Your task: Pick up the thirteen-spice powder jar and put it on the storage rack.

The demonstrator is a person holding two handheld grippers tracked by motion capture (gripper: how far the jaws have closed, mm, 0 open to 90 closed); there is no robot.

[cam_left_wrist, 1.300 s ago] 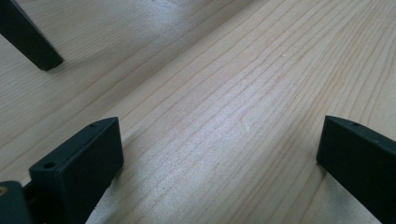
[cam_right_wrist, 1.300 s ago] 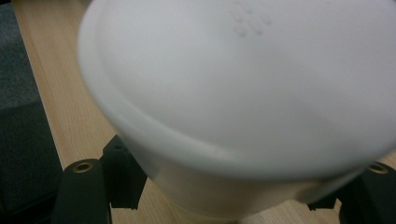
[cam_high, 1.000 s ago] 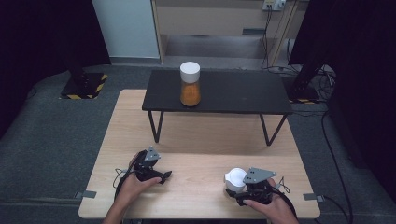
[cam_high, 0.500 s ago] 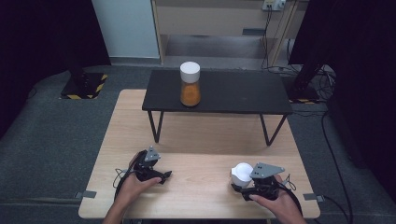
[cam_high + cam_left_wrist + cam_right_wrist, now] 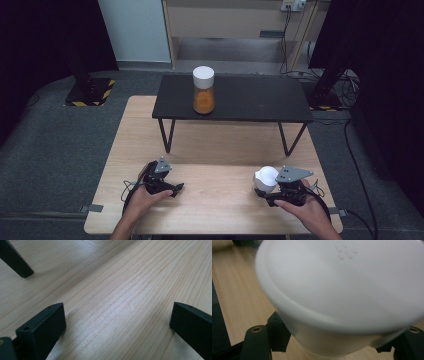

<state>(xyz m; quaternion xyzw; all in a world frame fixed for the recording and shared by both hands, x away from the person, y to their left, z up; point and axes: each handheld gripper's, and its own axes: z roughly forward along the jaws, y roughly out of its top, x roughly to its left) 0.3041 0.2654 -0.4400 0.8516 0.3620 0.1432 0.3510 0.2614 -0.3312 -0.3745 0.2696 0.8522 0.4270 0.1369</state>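
Moved: white cup [image 5: 266, 177] carried slightly rightward, near tabletop's front right corner.
Jar [image 5: 203, 90]: white-lidded, orange contents, on black bench [image 5: 260, 100].
Right gripper [image 5: 272, 192]: clamped on white cup.
Left gripper [image 5: 172, 189]: jaws apart, empty.

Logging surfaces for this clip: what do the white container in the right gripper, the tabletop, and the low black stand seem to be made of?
White container: probably matte plastic, smooth with a moulded rim and small embossed marks. Tabletop: light wood or wood-look laminate, with visible grain lines and a soft sheen. Low black stand: dark matte top on thin legs, likely metal, though it can't be told for sure.
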